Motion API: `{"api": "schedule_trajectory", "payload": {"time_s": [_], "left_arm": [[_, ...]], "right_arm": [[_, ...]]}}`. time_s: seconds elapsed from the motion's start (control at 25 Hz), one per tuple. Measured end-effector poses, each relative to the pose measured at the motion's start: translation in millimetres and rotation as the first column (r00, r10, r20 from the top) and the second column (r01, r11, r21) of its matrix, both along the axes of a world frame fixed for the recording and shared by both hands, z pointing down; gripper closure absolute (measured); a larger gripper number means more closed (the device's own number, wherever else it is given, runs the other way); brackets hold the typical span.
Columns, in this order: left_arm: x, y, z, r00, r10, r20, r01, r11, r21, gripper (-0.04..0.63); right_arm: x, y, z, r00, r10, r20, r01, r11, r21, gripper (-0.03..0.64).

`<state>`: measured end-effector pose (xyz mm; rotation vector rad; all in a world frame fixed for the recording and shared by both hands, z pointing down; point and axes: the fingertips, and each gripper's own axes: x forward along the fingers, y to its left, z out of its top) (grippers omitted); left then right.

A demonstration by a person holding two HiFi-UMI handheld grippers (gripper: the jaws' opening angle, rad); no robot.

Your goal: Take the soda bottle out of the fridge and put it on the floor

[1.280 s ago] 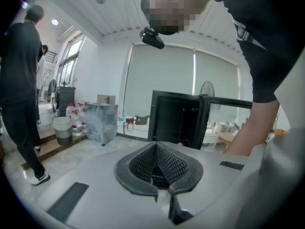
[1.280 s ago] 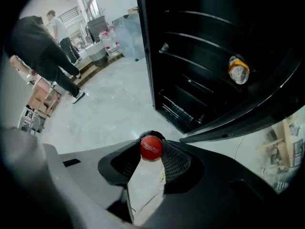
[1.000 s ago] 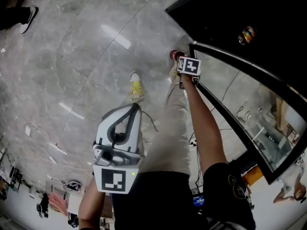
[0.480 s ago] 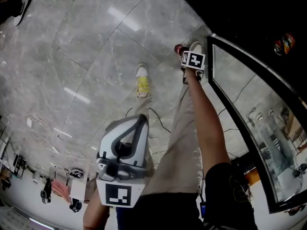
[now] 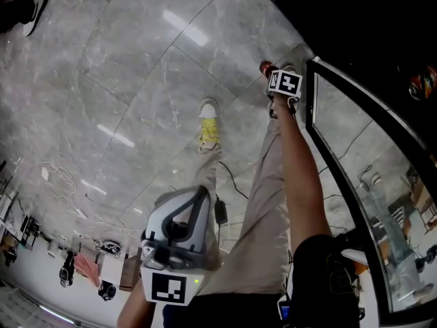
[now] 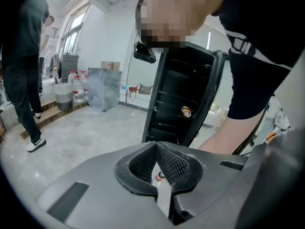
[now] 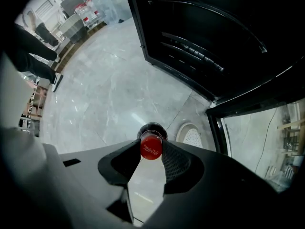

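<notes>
The soda bottle (image 7: 151, 146) has a red cap and a dark body. I see it from above, upright, between the pads of my right gripper (image 7: 151, 150), which is shut on its neck and points straight down. In the head view the right gripper (image 5: 276, 80) is low beside the person's right foot, and the bottle's cap (image 5: 265, 67) shows just past the marker cube. Whether the bottle touches the floor I cannot tell. My left gripper (image 5: 203, 190) is near the person's body, shut and empty; its fingertips (image 6: 156, 146) meet.
The black fridge (image 5: 369, 19) stands open at the right, its glass door (image 5: 362, 156) swung out next to the right arm. A can (image 5: 422, 84) lies on a shelf inside. The person's shoes (image 5: 208, 125) are on the grey marble floor (image 5: 123, 80). Another person's shoe (image 5: 31, 9) is at the top left.
Both grippers have sunk. The right one has carried the bottle down beside the right foot, next to the fridge door's edge. Neither gripper's jaws have changed.
</notes>
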<state>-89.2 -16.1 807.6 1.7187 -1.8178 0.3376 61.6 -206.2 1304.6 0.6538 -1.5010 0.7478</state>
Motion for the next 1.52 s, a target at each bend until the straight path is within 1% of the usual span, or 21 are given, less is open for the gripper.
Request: {"api": "schedule_trajectory", "payload": {"time_s": [0.12, 0.2, 0.28, 0.32, 0.36, 0.4, 0.52, 0.6, 0.68, 0.72, 0.8, 0.88, 0.96, 1.04, 1.08, 1.16, 1.24, 1.32, 1.44, 1.52], "left_arm": [[3, 0, 11, 1.000, 0.004, -0.004, -0.004, 1.000, -0.009, 0.577], [5, 0, 14, 1.000, 0.002, -0.006, -0.002, 1.000, -0.013, 0.577], [5, -1, 12, 1.000, -0.002, -0.008, 0.002, 1.000, -0.010, 0.577], [5, -2, 10, 1.000, -0.002, -0.007, 0.002, 1.000, -0.005, 0.577], [5, -3, 6, 1.000, -0.002, -0.004, 0.002, 1.000, 0.002, 0.577], [4, -5, 1, 1.000, -0.002, 0.001, 0.002, 1.000, 0.012, 0.577], [-1, -12, -16, 1.000, -0.012, 0.020, 0.011, 0.999, 0.046, 0.577], [-4, -15, -34, 0.999, -0.020, 0.036, 0.018, 0.997, 0.070, 0.577], [-6, -18, -57, 0.998, -0.021, 0.058, 0.016, 0.995, 0.095, 0.577], [-6, -19, -71, 0.997, -0.023, 0.070, 0.016, 0.994, 0.109, 0.577], [-4, -20, -102, 0.995, -0.028, 0.095, 0.016, 0.991, 0.134, 0.577], [2, -16, -137, 0.992, -0.019, 0.122, 0.001, 0.989, 0.147, 0.577], [4, -11, -172, 0.990, 0.005, 0.138, -0.025, 0.990, 0.140, 0.577], [-2, -10, -209, 0.990, 0.019, 0.138, -0.037, 0.991, 0.132, 0.577], [-11, -14, -231, 0.989, 0.021, 0.145, -0.043, 0.988, 0.149, 0.577], [-27, -24, -275, 0.981, 0.049, 0.186, -0.085, 0.978, 0.191, 0.577], [-34, -27, -314, 0.973, 0.081, 0.216, -0.128, 0.968, 0.216, 0.577], [-35, -33, -344, 0.968, 0.099, 0.230, -0.156, 0.957, 0.246, 0.577], [-25, -47, -388, 0.961, 0.123, 0.249, -0.203, 0.922, 0.329, 0.577], [-11, -55, -415, 0.953, 0.146, 0.264, -0.240, 0.898, 0.370, 0.577]], "right_arm": [[-4, -8, 11, 1.000, 0.004, 0.016, -0.004, 1.000, 0.007, 0.485], [-7, -8, 14, 0.999, 0.035, 0.027, -0.035, 0.999, 0.001, 0.482], [-3, -12, 11, 0.997, 0.069, 0.018, -0.069, 0.997, 0.025, 0.503], [0, -15, 7, 0.997, 0.082, 0.008, -0.082, 0.996, 0.036, 0.529], [4, -17, 3, 0.995, 0.095, -0.004, -0.095, 0.995, 0.041, 0.586], [9, -18, -3, 0.994, 0.107, -0.016, -0.106, 0.993, 0.044, 0.606], [23, -21, -32, 0.991, 0.128, -0.043, -0.125, 0.990, 0.058, 0.609], [32, -12, -60, 0.990, 0.130, -0.048, -0.128, 0.990, 0.057, 0.623], [42, 4, -96, 0.991, 0.123, -0.046, -0.121, 0.992, 0.045, 0.623], [47, 12, -117, 0.992, 0.117, -0.036, -0.116, 0.992, 0.040, 0.623], [53, 27, -169, 0.995, 0.096, 0.012, -0.096, 0.995, 0.041, 0.623], [56, 39, -233, 0.993, 0.071, 0.092, -0.077, 0.995, 0.057, 0.623], [53, 47, -306, 0.983, 0.046, 0.179, -0.062, 0.994, 0.085, 0.623], [42, 52, -385, 0.969, 0.003, 0.248, -0.034, 0.992, 0.122, 0.623], [31, 49, -424, 0.960, -0.027, 0.280, -0.016, 0.989, 0.150, 0.623], [8, 40, -501, 0.938, -0.075, 0.339, -0.001, 0.976, 0.219, 0.623], [-4, 40, -568, 0.916, -0.072, 0.395, -0.039, 0.964, 0.265, 0.623], [-9, 40, -624, 0.891, -0.050, 0.451, -0.101, 0.947, 0.304, 0.623], [-12, 44, -703, 0.832, -0.036, 0.554, -0.203, 0.909, 0.363, 0.623], [-10, 53, -758, 0.785, -0.066, 0.616, -0.245, 0.880, 0.406, 0.623]]}}
